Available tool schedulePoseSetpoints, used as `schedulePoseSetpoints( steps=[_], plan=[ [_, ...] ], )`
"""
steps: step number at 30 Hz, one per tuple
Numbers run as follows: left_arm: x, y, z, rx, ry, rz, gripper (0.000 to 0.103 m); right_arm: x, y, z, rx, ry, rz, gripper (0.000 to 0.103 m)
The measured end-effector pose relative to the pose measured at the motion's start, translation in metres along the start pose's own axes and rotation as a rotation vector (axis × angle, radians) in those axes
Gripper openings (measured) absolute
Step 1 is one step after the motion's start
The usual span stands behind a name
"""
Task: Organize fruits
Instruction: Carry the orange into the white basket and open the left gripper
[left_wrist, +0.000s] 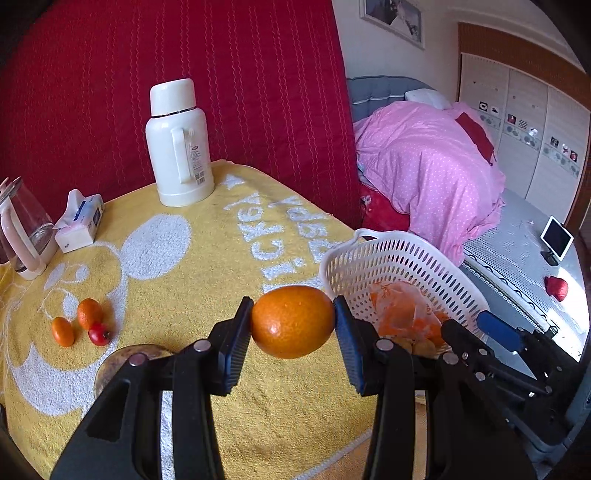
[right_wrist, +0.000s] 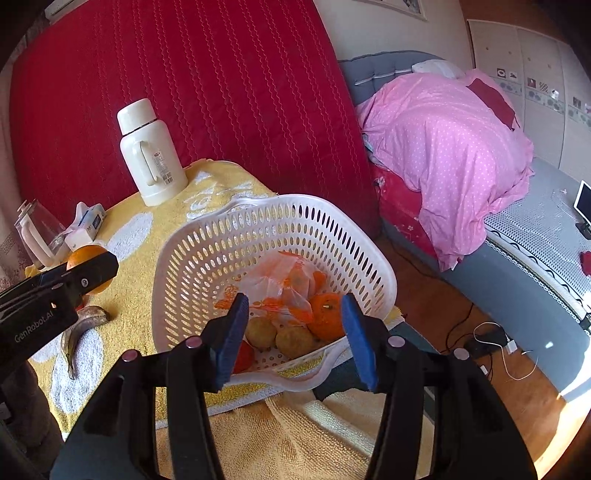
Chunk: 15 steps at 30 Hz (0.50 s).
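Yellow towelling printed with partly readable white letters covers the bench, and "GenRobot.AI" is read on the left tongs, which are clamped on an orange just left of the white basket. Over the basket, the right tongs are held apart, empty.

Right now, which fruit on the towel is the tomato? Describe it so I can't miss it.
Start at the white thermos on the yellow towel, then come toward its near left edge. Three small fruits cluster there; the tomato is the only red one, beside two orange kumquats.
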<state>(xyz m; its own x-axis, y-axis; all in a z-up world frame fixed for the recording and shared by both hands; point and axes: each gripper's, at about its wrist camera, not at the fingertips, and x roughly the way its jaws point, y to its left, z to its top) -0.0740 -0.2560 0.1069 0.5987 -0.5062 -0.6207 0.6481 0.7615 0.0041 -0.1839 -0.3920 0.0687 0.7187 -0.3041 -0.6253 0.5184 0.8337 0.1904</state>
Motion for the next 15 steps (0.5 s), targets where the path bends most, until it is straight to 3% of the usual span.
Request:
schedulePoseSetpoints(
  steps=[7, 15],
  plan=[
    [0.003, -0.030, 0.014, 0.061, -0.025, -0.054, 0.044, -0.007, -0.007, -0.001, 0.022, -0.012, 0.014, 0.054],
    [0.019, -0.044, 0.017, 0.076, 0.013, -0.090, 0.044, -0.017, -0.015, -0.001, 0.045, -0.031, 0.023, 0.054]
  ],
)
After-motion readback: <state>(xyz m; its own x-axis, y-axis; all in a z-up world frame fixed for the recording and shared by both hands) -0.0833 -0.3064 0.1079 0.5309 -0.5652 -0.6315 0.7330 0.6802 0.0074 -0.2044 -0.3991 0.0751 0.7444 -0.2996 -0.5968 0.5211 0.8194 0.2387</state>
